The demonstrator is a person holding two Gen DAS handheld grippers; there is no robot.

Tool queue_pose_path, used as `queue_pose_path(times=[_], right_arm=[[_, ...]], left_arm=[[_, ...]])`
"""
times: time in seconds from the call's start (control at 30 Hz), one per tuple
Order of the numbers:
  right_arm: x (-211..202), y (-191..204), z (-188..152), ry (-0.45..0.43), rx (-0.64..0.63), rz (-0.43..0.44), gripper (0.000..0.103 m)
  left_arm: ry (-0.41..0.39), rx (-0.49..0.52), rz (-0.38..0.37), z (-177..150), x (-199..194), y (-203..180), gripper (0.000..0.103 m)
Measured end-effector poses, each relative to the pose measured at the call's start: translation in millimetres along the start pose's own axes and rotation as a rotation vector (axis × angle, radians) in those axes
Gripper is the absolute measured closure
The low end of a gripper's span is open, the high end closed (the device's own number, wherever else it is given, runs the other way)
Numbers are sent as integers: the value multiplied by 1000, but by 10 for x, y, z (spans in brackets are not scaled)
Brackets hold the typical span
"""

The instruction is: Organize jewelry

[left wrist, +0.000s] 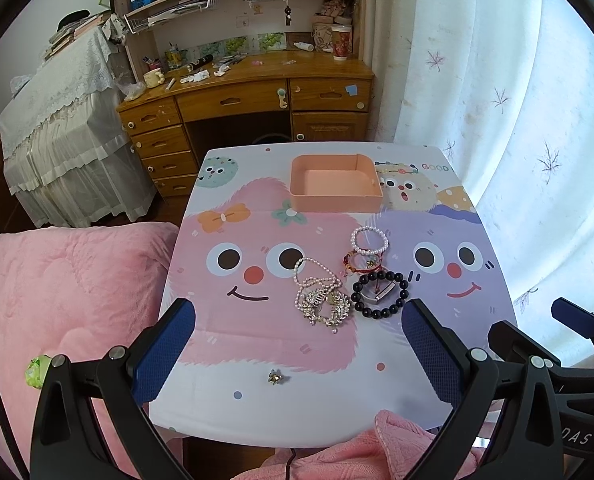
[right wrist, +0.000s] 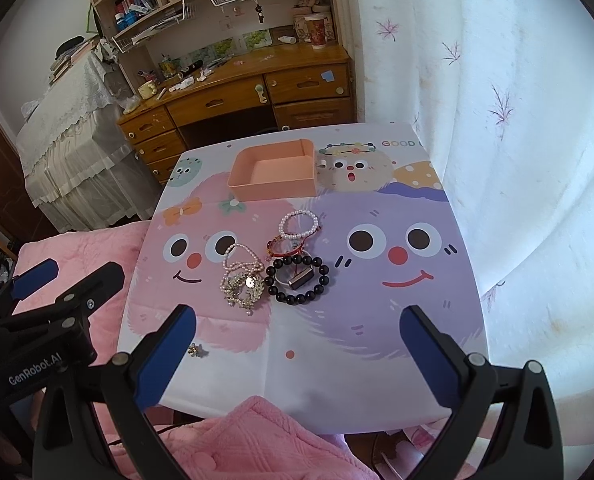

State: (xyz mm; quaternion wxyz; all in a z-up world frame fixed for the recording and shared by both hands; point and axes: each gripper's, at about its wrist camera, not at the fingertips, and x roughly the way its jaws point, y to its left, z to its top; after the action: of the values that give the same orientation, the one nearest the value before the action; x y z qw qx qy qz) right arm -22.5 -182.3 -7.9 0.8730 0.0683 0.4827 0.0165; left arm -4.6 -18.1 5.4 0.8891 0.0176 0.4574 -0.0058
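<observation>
Both hand-held grippers [left wrist: 299, 348] [right wrist: 297, 344] open; three bracelets [left wrist: 380, 294], one tray [left wrist: 336, 184].

"GOOD" on tablecloth [right wrist: 397, 143], "GenRobot.AI" on left claw [right wrist: 73, 280] body

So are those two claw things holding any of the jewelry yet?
No. The left hand-held gripper and right hand-held gripper are both open, holding nothing.

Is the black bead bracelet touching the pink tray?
Apart. The left wrist view shows the black bead bracelet well short of the pink tray, with tablecloth and other bracelets between them.
</observation>
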Motion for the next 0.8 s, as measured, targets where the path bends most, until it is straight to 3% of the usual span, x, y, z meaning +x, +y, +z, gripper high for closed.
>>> queue_pose_path(times=[0.8], right_arm=[[8, -86, -50, 6, -4, -3, 1]], left_arm=[[27, -4, 3, -56, 68, 45, 1]])
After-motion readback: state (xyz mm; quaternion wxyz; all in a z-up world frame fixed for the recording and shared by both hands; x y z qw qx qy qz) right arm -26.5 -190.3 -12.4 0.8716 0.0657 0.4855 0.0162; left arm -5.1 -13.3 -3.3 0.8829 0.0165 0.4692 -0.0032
